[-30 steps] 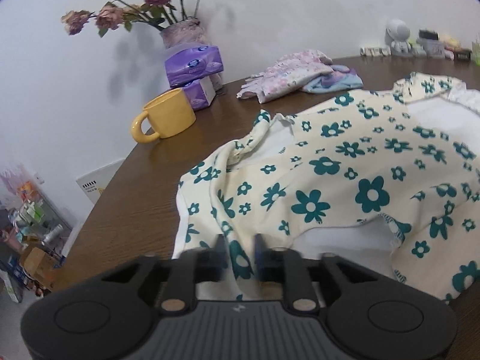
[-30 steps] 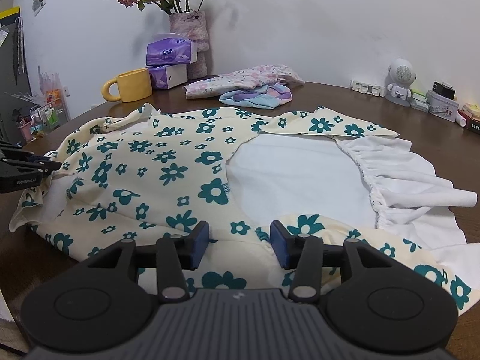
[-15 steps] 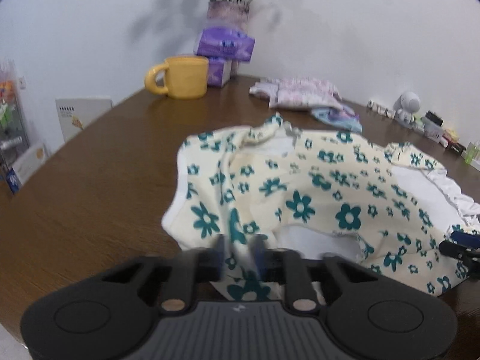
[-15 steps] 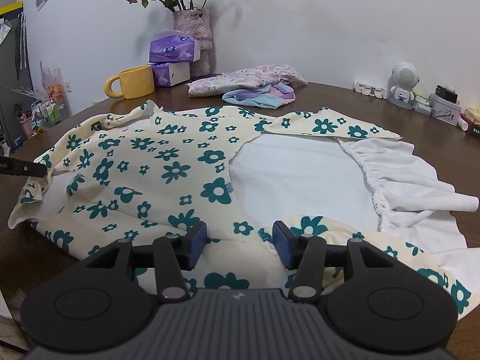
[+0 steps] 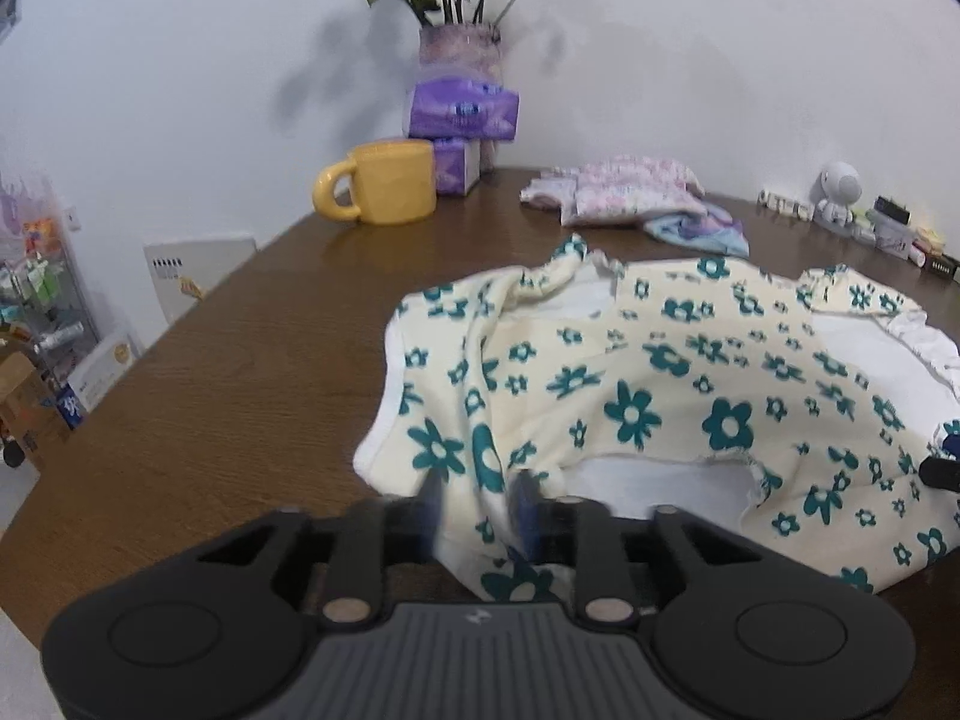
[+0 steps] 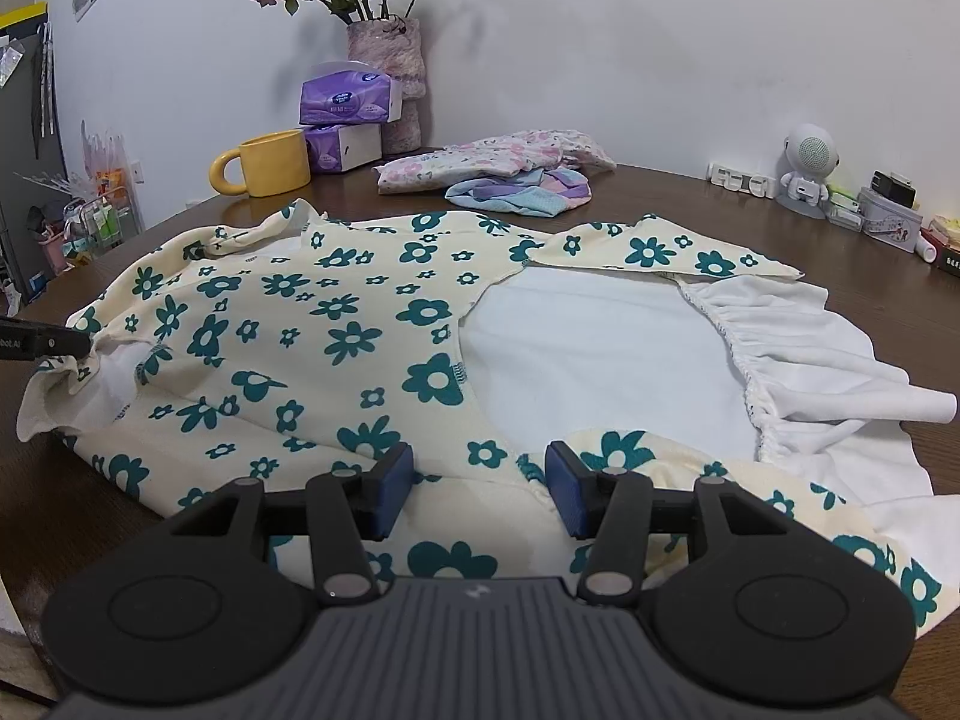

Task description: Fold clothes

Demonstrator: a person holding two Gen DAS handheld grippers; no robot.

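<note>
While the cream cotton garment printed with teal flowers [image 6: 312, 324] lies spread across the middle of the brown wooden table [image 5: 240, 372], the left tool [image 5: 477, 501] pinches a bunched corner of it near the table's left edge, its two fingers drawn in on the cloth, which lifts slightly there. In the right wrist view that same tool [image 6: 36, 343] shows as a dark tip biting the garment's left end. The right tool [image 6: 477, 489] hangs over the near hem with its blue-padded fingers [image 6: 393, 489] spread wide apart, clasping nothing. The garment's white lining [image 6: 600, 354] and gathered white frill [image 6: 828, 372] lie exposed toward the right edge. At the far edge sit a yellow ceramic mug [image 6: 270, 163], two purple tissue packs [image 6: 351, 99] stacked before a mottled vase of dried roses [image 6: 390, 54], a folded pink floral cloth [image 6: 498, 159] on top of a blue-lilac one [image 6: 522, 195], and a small white robot figurine [image 6: 807, 171].
</note>
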